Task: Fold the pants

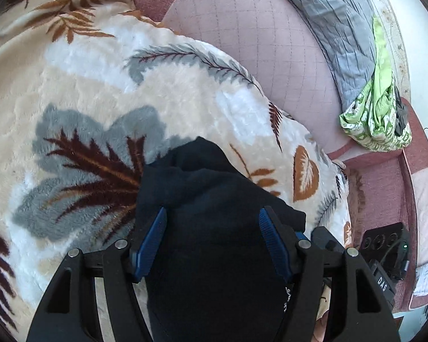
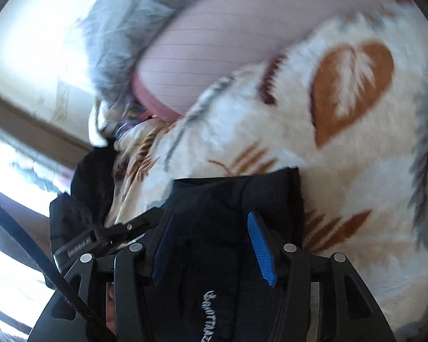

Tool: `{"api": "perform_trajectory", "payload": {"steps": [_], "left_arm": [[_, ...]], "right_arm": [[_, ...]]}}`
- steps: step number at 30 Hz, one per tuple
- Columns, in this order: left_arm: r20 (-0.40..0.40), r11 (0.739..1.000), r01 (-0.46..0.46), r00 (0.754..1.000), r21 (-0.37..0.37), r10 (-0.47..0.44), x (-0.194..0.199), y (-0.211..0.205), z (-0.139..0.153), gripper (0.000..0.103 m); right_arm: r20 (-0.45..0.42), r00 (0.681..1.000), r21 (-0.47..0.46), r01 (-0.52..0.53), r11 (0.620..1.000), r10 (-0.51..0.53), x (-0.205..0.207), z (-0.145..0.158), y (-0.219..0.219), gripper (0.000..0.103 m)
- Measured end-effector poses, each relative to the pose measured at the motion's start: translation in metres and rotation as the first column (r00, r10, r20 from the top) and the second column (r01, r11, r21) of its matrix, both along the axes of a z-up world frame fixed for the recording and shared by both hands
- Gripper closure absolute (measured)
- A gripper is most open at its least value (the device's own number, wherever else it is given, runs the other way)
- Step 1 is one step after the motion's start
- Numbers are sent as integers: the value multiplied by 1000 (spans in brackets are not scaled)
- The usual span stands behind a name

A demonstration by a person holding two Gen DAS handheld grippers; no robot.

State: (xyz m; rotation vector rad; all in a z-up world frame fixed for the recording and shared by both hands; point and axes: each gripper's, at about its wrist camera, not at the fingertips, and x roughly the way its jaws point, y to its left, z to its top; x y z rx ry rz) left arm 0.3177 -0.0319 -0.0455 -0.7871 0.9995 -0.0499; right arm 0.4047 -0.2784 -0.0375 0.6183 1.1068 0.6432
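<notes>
Left tongs (image 1: 212, 216) and right tongs (image 2: 211, 222) both parted, straddling without pinching the black pants (image 1: 214, 188) bunched on the leaf-print blanket (image 1: 94, 85), apparently just set down there so that folding gets a flat surface.

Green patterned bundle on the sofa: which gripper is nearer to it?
Left, judging by views. The left gripper, over the black pants, has the green bundle ahead to its right; the right gripper doesn't see it.
</notes>
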Motion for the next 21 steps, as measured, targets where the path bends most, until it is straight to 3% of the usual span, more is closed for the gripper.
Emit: {"api": "perform_trajectory", "payload": {"steps": [4,7,9,14,18,21], "left_arm": [[2,999,-6,1000,33,6,-12,2,14,37],[8,986,-2,1000,165,1,-39,-6,34,37],[8,959,0,1000,283,-2,-64,-18,47,35],[35,879,-7,999,477,-10,-127,-53,71,33],[70,806,-27,997,591,-17,-172,-82,86,31],[93,775,-43,995,631,-21,-199,-99,98,28]], "right_arm": [[-17,999,71,31,997,-29,-1,0,-13,46],[42,999,37,27,999,-28,-14,21,-19,38],[70,997,24,27,999,-28,-29,32,-25,38],[133,991,-48,22,999,-15,-83,48,-36,37],[139,990,-80,28,996,-17,-134,45,-46,36],[119,992,-79,39,996,-29,-167,38,-53,36]]}}
